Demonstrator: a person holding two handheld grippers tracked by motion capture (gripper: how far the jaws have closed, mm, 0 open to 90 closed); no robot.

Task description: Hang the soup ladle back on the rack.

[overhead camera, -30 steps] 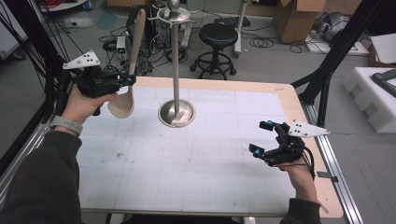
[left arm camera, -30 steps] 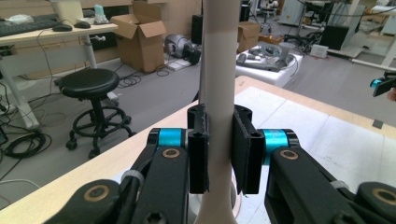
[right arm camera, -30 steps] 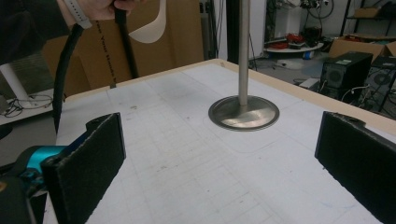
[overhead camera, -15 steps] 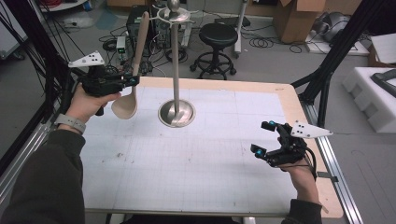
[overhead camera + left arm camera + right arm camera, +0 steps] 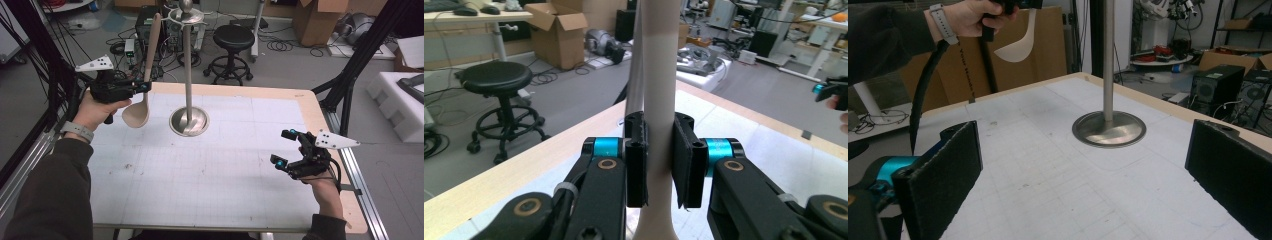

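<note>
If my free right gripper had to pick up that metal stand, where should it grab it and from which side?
Probably the bare upright pole of the metal stand, low above its round base, approached level from the right gripper side. The pole is thin and vertical, so open jaws fit around it; the base lies too flat and wide.

Left gripper [image 5: 141,87] raised, fingers clamped – right gripper [image 5: 288,148] low, fingers spread

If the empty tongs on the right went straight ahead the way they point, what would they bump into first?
Probably the metal stand: the right tongs are open, and the stand's round base sits ahead between the jaws over bare table. Depth is hard to judge, so they might pass above the base and meet the pole.
</note>
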